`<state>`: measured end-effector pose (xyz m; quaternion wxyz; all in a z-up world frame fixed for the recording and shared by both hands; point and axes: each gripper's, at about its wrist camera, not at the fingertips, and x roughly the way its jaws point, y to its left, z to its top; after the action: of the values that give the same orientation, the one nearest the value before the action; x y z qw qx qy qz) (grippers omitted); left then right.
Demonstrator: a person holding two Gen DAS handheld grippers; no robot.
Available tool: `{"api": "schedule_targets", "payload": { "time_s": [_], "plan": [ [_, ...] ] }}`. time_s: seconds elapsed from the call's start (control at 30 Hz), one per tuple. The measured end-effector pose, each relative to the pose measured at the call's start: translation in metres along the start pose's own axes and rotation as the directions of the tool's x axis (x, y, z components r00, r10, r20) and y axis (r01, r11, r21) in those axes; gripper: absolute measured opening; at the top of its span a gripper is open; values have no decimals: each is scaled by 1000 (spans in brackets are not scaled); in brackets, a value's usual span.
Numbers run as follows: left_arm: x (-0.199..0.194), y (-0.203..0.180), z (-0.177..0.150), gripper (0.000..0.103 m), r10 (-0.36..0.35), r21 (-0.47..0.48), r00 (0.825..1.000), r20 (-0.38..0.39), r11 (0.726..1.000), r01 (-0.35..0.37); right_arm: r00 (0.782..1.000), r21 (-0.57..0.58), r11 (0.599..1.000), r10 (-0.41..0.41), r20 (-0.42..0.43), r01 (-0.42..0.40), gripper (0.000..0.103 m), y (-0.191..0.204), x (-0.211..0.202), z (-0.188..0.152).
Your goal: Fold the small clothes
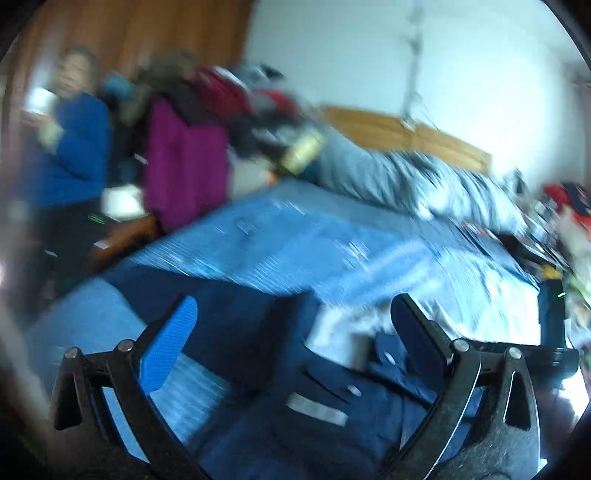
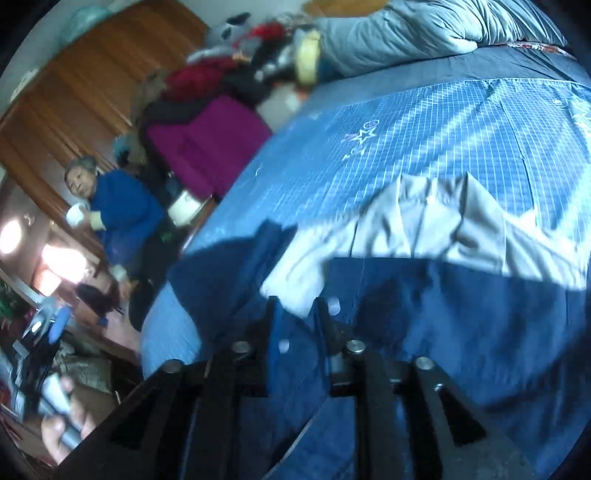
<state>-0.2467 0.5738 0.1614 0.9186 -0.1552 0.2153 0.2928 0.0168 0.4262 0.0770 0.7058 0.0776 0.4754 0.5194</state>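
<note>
A small dark blue garment [image 1: 295, 369] with a pale grey lining lies on the blue checked bed sheet [image 1: 295, 240]. My left gripper [image 1: 295, 325] is open wide just above it, with one blue-padded finger [image 1: 170, 339] on the left. In the right wrist view the garment [image 2: 461, 332] spreads across the bed with its grey lining [image 2: 424, 229] turned out. My right gripper [image 2: 299, 317] is shut on a fold of the dark blue garment near its grey edge.
A person in a blue top [image 2: 122, 210] sits left of the bed. A magenta jacket and a pile of clothes [image 2: 214, 147] hang at the bed's far left. A grey duvet [image 2: 424, 33] lies along the head of the bed. A wooden wardrobe [image 2: 85, 92] stands behind.
</note>
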Motion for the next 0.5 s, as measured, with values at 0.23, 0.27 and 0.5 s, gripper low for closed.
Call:
{"api": "schedule_targets", "payload": {
  "time_s": [0.23,0.27,0.5],
  "plan": [
    [108,-31,-51,92,-395,-173,857,-330,918,356,989,7,990,-139,54,139,45,-43,-106,-103],
    [123,-39,-57,87,-418,-192,831,-367,908,372,985,27,986,-165,49,164,45,-53,-118,-117],
    [180,-66,-90,57,-414,-275,750,-516,909,312,963,267,934,-262,57,238,45,-114,-195,-187]
  ]
}}
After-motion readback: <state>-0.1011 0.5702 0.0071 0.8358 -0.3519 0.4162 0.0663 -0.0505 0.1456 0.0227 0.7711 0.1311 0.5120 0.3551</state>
